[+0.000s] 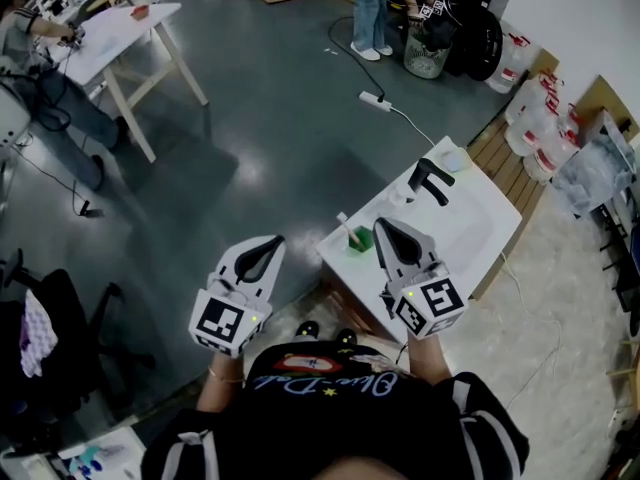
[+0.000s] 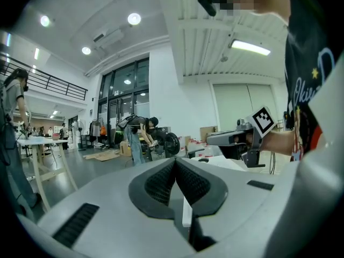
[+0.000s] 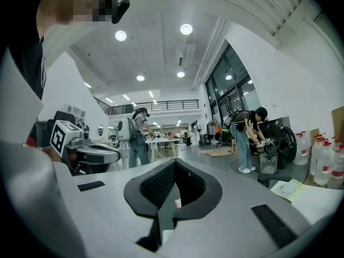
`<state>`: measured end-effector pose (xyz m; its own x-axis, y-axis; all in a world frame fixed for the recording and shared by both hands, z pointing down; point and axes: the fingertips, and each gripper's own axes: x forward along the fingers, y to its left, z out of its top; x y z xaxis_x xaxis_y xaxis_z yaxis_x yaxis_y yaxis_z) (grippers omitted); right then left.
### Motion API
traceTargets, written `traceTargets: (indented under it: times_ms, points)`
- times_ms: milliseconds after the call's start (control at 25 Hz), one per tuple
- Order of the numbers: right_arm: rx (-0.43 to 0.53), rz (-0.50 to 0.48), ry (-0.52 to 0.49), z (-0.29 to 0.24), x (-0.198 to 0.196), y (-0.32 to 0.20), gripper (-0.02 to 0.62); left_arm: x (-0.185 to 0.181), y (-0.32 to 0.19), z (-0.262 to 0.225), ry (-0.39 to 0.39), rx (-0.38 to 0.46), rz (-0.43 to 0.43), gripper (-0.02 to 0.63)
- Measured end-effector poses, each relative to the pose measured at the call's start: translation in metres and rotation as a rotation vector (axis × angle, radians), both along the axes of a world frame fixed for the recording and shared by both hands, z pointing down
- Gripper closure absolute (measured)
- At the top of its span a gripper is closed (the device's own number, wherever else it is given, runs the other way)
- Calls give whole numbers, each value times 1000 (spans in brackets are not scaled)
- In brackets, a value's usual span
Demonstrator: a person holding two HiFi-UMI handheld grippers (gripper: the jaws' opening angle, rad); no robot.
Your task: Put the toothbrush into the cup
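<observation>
Hovering by the white table, left gripper and right gripper both have jaws pressed together, empty.

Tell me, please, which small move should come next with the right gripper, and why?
Probably tilt the right gripper down and open its tongs. They are shut on nothing and point level across the room, while the white toothbrush leans by a small green object at the table edge, just left of that gripper in the head view.
</observation>
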<state>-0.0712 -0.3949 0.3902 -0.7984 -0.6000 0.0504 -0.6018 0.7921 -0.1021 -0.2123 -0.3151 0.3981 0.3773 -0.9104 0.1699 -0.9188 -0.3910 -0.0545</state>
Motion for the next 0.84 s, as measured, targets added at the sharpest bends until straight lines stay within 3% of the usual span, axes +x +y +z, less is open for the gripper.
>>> traceTargets:
  times_ms: [840]
  points:
    - [1, -23, 6, -2, -6, -5, 596, -5, 1, -6, -6, 8, -29, 611]
